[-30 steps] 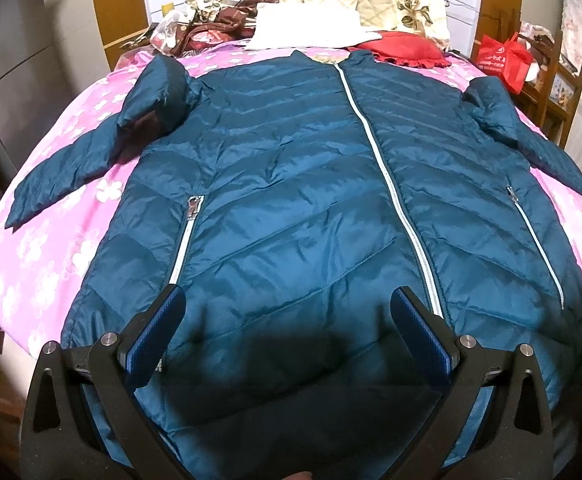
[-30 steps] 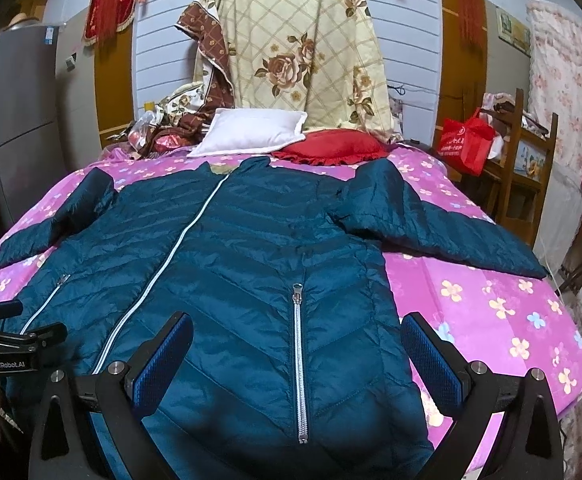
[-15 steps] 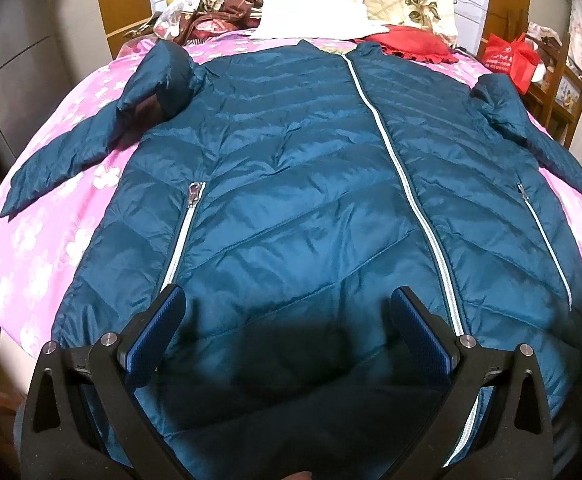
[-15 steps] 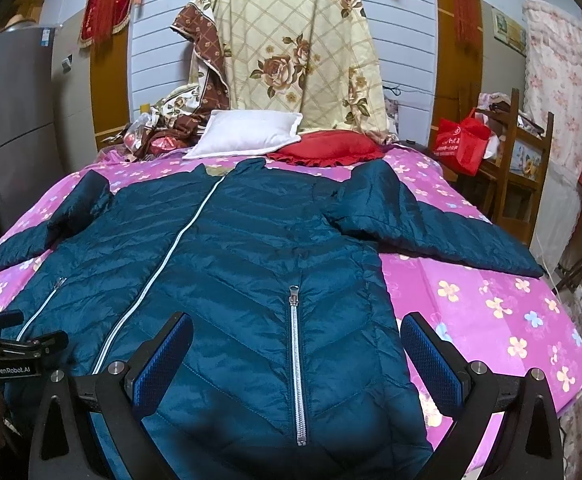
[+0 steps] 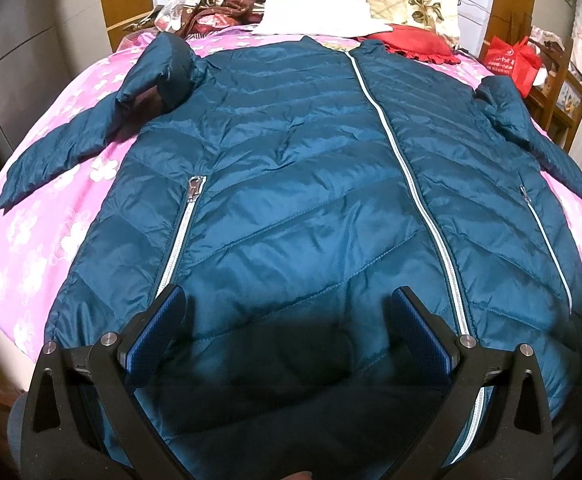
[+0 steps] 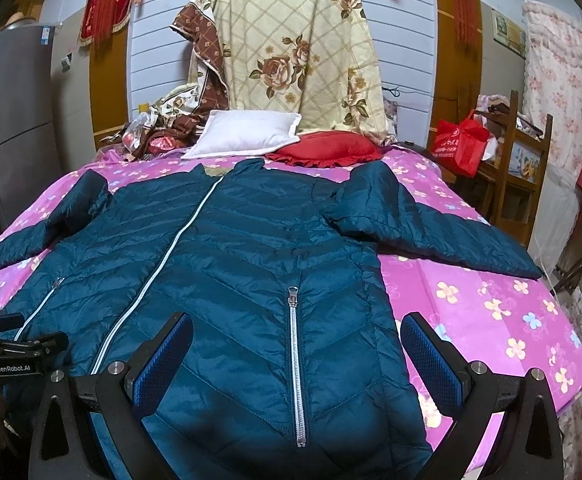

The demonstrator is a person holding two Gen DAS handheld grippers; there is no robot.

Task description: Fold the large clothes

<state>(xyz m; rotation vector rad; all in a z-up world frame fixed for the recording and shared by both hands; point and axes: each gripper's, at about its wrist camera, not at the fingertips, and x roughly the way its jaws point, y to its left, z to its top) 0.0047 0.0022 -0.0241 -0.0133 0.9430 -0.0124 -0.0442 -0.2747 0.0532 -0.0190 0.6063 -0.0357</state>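
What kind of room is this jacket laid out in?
Most likely a home bedroom. The teal jacket lies on a bed with a pink flowered sheet, a white pillow at its head, and a floral quilt draped behind.

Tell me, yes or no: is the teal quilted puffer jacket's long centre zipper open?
No, the teal quilted puffer jacket has its white centre zipper closed from collar to hem, both front panels joined flat.

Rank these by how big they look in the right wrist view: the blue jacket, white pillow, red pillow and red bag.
1. blue jacket
2. white pillow and red pillow, about alike
3. red bag, though it sits farther away
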